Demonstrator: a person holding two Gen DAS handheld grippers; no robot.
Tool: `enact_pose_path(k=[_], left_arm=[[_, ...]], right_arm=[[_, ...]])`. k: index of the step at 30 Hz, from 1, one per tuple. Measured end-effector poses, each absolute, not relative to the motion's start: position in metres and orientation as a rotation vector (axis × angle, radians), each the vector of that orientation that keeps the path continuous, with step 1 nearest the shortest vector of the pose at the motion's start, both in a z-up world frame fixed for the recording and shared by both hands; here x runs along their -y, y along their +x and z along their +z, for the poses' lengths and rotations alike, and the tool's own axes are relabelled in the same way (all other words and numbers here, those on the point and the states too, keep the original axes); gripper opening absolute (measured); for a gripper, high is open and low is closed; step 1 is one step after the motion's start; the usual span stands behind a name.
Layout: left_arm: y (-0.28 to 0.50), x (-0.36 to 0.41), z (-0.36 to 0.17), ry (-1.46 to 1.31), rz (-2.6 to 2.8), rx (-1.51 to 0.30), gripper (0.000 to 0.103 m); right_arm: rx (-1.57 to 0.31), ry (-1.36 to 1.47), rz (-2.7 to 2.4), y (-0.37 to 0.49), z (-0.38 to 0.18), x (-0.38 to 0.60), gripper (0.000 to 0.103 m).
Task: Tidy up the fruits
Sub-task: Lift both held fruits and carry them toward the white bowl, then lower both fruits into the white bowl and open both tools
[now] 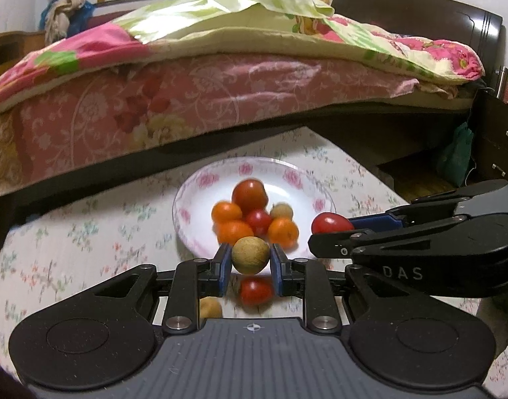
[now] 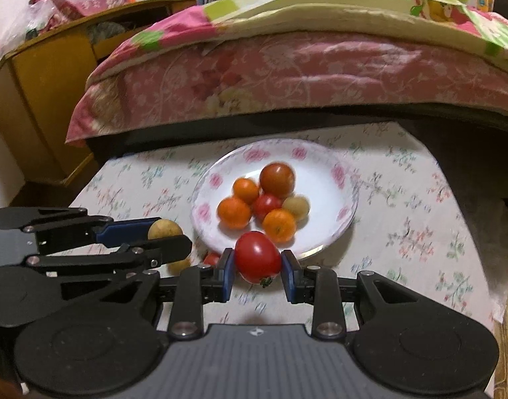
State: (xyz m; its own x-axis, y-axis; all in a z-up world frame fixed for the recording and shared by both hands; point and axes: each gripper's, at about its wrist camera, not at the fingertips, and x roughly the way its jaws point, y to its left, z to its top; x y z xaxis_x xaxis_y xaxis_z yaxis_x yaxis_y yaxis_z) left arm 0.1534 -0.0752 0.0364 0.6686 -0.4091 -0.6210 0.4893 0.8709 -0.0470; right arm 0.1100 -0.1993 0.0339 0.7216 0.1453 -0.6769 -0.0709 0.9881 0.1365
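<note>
Six fruits already sit on the plate [image 2: 337, 219] ahead of both tongs; the left tongs [image 1: 250, 259] clamp a longan [image 1: 250, 255], the right tongs [image 2: 258, 267] a tomato [image 2: 257, 256], and two fruits [image 1: 255, 292] remain below.

plate [image 2: 340, 179]: 6 fruits heaped | tan fruit [image 1: 250, 254], red tomato [image 2: 257, 256]: clamped, lifted
</note>
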Motion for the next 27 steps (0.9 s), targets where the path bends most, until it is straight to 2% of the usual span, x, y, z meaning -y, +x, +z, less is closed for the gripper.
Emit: enact_pose_path(k=[27], left_arm=[[0.228, 0.101, 0.013, 0.125, -0.49, -0.663, 0.031]], right_arm=[[-0.753, 0.176, 0.067, 0.188, 0.006, 0.237, 0.03]])
